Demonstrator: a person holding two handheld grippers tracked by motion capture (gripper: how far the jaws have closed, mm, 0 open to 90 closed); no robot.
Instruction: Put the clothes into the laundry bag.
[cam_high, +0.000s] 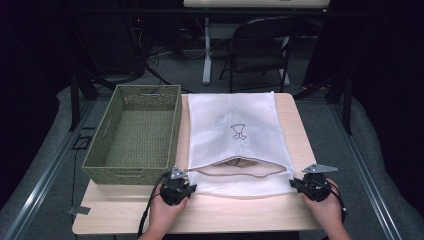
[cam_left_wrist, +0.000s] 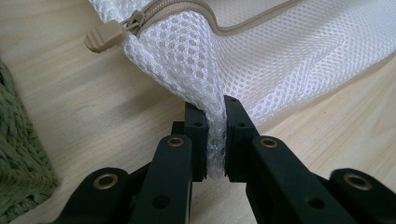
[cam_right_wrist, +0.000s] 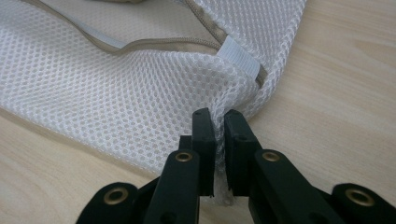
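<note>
Mesh is pinched in each tool: left tool (cam_left_wrist: 215, 140) and right tool (cam_right_wrist: 220, 149) grip the near corners of the mesh bag (cam_high: 235, 130), likely to lift it. Bag lies mid-frame on the worktop (cam_high: 120, 207), long axis running away, open zipper (cam_left_wrist: 187, 7) nearest; basket (cam_high: 135, 132) at left.

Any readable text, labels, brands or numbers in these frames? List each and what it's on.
No readable text.
Mesh laundry bag: a small dark printed outline mark, a drawing rather than letters; too small to make out.
White tab by the bag's zipper end: blank.
Zipper pull: no marking visible.
</note>
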